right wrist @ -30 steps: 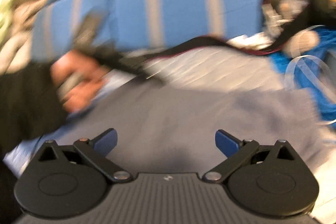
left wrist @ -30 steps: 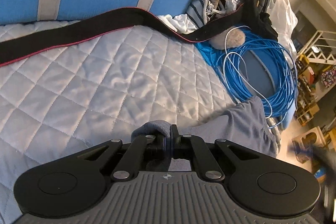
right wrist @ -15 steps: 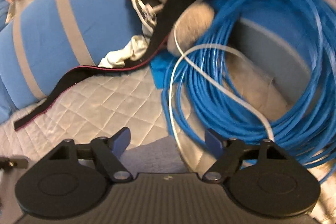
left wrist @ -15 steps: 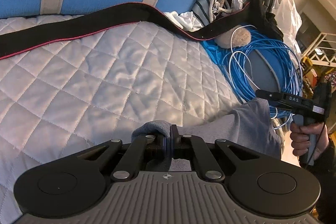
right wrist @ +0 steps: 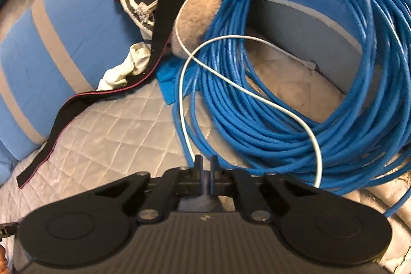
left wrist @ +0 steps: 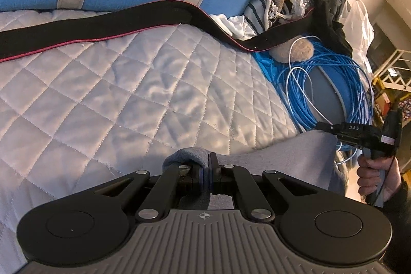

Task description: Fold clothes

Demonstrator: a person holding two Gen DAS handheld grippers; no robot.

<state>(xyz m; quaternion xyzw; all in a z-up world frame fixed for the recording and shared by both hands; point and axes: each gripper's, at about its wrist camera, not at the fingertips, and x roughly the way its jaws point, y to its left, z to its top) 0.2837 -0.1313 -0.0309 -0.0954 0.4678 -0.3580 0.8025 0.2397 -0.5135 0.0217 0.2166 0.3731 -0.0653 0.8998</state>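
Grey soft fabric garment lies at near edge of white quilted mattress. My left gripper is clenched on its bunched corner. Further right, my right gripper has just been closing, now pinching garment's other corner, beside coiled blue cable w/ thin white cord.

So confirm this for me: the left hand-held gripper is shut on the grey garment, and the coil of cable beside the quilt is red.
Not quite. The left wrist view shows the left hand-held gripper shut on a fold of the grey garment, as you say. But the coil of cable beside the quilt is blue, not red; the right wrist view shows it plainly, with one thin white cable lying across it.
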